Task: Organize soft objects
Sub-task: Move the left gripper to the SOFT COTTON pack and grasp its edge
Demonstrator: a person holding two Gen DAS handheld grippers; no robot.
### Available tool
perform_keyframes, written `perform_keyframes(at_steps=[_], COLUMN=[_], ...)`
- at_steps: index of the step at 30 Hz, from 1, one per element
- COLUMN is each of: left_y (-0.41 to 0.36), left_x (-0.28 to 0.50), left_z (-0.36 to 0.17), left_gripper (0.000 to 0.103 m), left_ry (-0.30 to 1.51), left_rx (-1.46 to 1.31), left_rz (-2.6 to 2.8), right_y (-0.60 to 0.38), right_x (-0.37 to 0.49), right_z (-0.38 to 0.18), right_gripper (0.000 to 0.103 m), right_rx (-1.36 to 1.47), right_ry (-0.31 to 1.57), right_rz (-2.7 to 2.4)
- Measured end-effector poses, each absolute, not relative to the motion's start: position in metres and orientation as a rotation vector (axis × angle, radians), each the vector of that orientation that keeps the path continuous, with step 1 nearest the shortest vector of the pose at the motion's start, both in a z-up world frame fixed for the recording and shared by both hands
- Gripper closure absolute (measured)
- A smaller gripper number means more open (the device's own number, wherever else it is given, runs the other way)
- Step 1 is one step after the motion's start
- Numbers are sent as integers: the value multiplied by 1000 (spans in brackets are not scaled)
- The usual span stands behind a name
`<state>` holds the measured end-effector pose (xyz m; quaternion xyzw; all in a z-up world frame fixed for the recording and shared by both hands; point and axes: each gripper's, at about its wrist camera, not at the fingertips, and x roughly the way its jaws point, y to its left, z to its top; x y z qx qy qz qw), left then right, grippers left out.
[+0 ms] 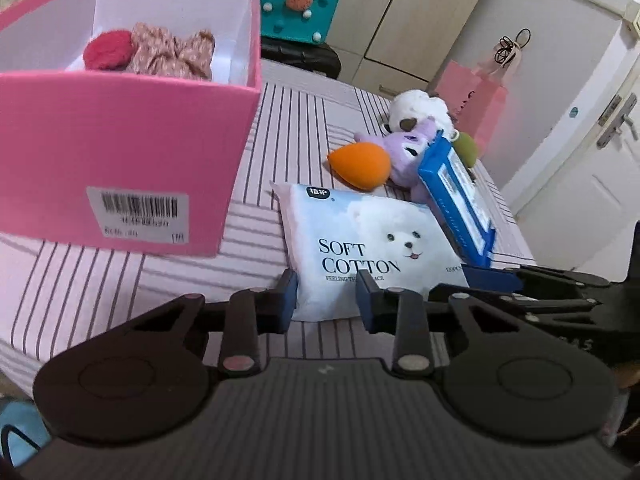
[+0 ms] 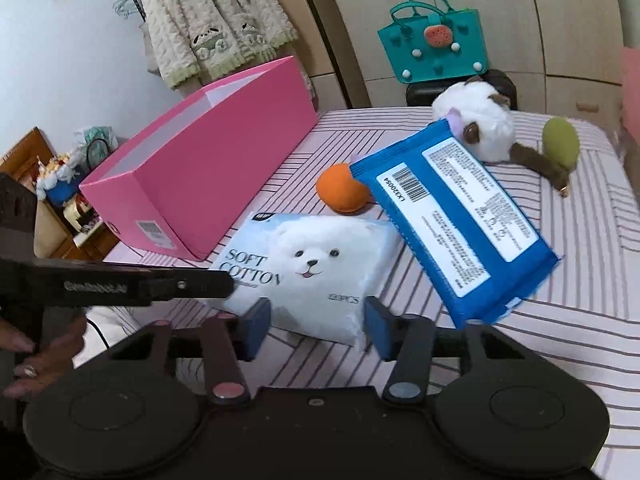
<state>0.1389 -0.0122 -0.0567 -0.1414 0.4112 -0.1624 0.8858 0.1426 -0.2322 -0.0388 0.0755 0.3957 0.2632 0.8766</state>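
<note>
Looking along both grippers, you see a striped bed filling the middle of each view. A pink box sits open on it at the upper left of the frame. A floral cloth and a red puff lie in its far end.

Your left gripper sits at the bottom centre of its own view. It is clenched on the near left corner of the cotton pack, one pad at the pack's edge and the other in front of its face. Your right gripper straddles the pack's other near corner, pads just beside it. You cannot tell from here whether they press on it.

The cotton pack lies flat in the lower middle, just right of the box and apart from it. The blue wipes lie tilted to its right, with one long edge over the pack's far right corner. Their top end leans on the white plush.

A purple plush sits half hidden behind the wipes. The orange sponge touches it, just beyond the cotton pack. The green sponge rests at the right, against the white plush's brown tail.
</note>
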Motion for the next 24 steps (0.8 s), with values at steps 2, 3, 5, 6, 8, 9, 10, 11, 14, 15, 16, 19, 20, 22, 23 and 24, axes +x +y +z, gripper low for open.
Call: perform_keyframes(at_steps=[2,3,5,6,8,9,10,11,14,15,16,19,20,22,23,24], left_y=[-10,-9,-9,-10,-12,-13,-15,-15,-16,-18,-20,-26,-27,-27,-27,-26], left_x=[139,139,139,140,141,141,143,145,155,156,157,157,157,159,160,161], left_z=[-56,-55,-54,-53,-50,-49,-48,-48,-49,-49,-49,-50,-50,-52,-52,-53], left_gripper=[72,72,72,72,71,69,68,68,68,68,68,67,66,64,62,59], left_ry=[884,899,921,925,912,902,893,890,913,919,918,904,902,904,906,907], left_rx=[-290,-276,-237,-214,-172,-149,-131,-126,-164,-170,-166,-146,-147,-155,-163,-169], left_rz=[-352,-361,-377,-380,-377,-371,-363,-356,-354,-349,-340,-314,-309,-303,-297,-291], right_y=[-233,-233,-232,-232,-232,-233,-235,-236,-239,-240,-240,-235,-233,-228,-226,-227], right_x=[136,134,133,133,135,137,140,143,154,157,158,163,163,162,162,162], right_z=[-33,-30,-29,-29,-31,-32,-34,-36,-41,-43,-43,-42,-41,-41,-40,-40], right_gripper=[51,51,51,51,50,49,49,48,48,48,48,48,50,56,56,56], right_rx=[156,159,148,141,141,150,170,188,245,254,262,231,210,169,165,161], right_ry=[822,822,846,848,854,862,875,885,924,932,932,943,943,944,946,948], right_rz=[567,574,564,554,532,524,512,503,489,480,475,475,475,482,484,486])
